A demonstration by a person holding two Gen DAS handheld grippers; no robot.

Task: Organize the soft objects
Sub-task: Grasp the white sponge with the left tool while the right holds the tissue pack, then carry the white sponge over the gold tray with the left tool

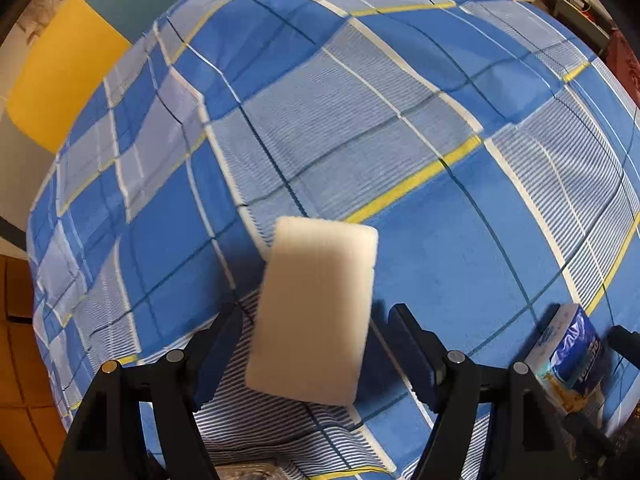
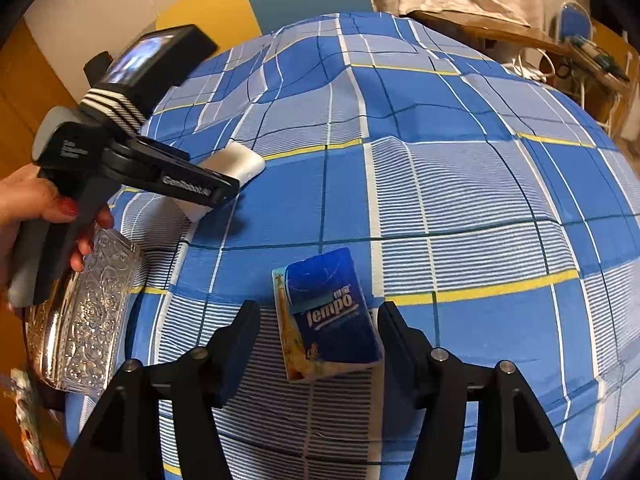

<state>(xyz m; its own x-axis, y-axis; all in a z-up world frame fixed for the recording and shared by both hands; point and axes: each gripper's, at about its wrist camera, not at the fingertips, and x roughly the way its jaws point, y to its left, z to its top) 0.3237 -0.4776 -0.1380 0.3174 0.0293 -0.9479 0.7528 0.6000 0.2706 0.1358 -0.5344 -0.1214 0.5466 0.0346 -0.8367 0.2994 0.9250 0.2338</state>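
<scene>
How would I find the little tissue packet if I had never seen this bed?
Look at the big blue checked bedsheet. Near its front edge, between the right gripper's open black fingers, lies the tissue packet. It is dark blue with white writing, unlike the plain white sponge farther back.

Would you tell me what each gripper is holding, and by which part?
Nothing: white sponge lies loose inside left gripper, tissue pack inside right gripper, jaws open.

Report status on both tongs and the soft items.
Left tongs open around white sponge. Right tongs open, straddling Tempo tissue pack on plaid sheet. Nothing blocking.
</scene>
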